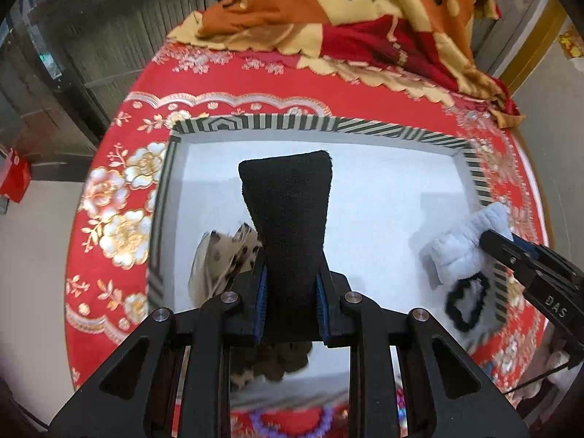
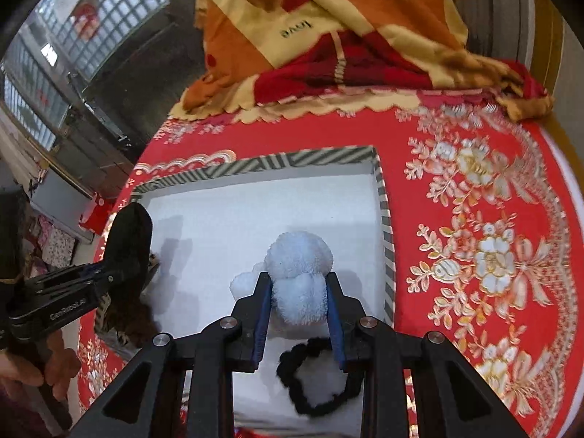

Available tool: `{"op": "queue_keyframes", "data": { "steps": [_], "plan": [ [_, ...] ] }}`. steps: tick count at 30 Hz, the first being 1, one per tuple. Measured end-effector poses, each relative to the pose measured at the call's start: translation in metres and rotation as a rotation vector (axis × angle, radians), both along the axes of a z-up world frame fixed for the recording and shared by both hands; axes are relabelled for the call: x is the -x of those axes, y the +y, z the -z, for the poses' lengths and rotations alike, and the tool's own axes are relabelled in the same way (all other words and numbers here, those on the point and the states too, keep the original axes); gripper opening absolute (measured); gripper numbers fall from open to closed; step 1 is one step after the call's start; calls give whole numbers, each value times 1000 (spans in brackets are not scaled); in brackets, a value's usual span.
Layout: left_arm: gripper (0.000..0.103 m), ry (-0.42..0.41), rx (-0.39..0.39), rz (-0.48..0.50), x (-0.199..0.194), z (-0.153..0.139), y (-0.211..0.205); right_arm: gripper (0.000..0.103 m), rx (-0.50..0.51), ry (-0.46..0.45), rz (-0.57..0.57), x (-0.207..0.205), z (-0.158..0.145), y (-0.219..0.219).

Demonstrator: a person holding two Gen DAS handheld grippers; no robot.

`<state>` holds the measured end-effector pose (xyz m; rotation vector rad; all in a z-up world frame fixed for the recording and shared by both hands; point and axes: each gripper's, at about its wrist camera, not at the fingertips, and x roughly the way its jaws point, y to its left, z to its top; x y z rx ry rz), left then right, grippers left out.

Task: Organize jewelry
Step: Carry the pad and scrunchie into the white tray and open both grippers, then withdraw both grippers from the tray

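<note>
My left gripper is shut on a black fuzzy fabric piece, held above the white inside of a striped-rimmed box. A spotted cream scrunchie lies in the box just left of it. My right gripper is shut on a pale blue fluffy piece over the same box, with a black scrunchie lying on the box floor below it. In the left wrist view the right gripper comes in from the right with the blue fluffy piece and the black scrunchie.
The box sits on a round table with a red floral cloth. A folded orange, red and cream blanket lies at the table's far side. A purple bead bracelet lies on the cloth near the box's near edge. A person's hand holds the left gripper.
</note>
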<state>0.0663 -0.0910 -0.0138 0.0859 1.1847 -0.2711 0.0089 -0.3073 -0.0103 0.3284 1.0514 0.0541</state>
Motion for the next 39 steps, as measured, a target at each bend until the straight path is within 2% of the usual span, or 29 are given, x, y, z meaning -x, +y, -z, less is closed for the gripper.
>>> {"op": "queue_keyframes", "data": {
  "steps": [3,5,9,13,15,17,20,28,39],
  "plan": [
    [21,23,-15,-3,-10,13,-4,27,28,34,3,-7,13,-3],
    [21,26,-26,-7,-13,18,-5,41,61,40,13,-9,17,-5],
    [23,29,-28,-5,-15,23,-9,47,104,27,5,-9,11,-6],
    [38,2,-39,3,-13,20,-13,48,107,-6,2,0,-1,-5],
    [51,-16,-39,6,-10,16,-14,49,99,-20,1,6,-6,-4],
    [56,-27,-31,-2,-6,11,-12,49,98,-23,2,12,-10,-1],
    [57,-31,-27,-5,0,5,-12,50,75,-37,4,25,-17,4],
    [58,-73,-16,-31,37,-19,1,57,93,-46,-17,59,-29,25],
    [58,-110,-29,-60,103,-36,30,58,74,-55,-27,109,-37,48]
  ]
}}
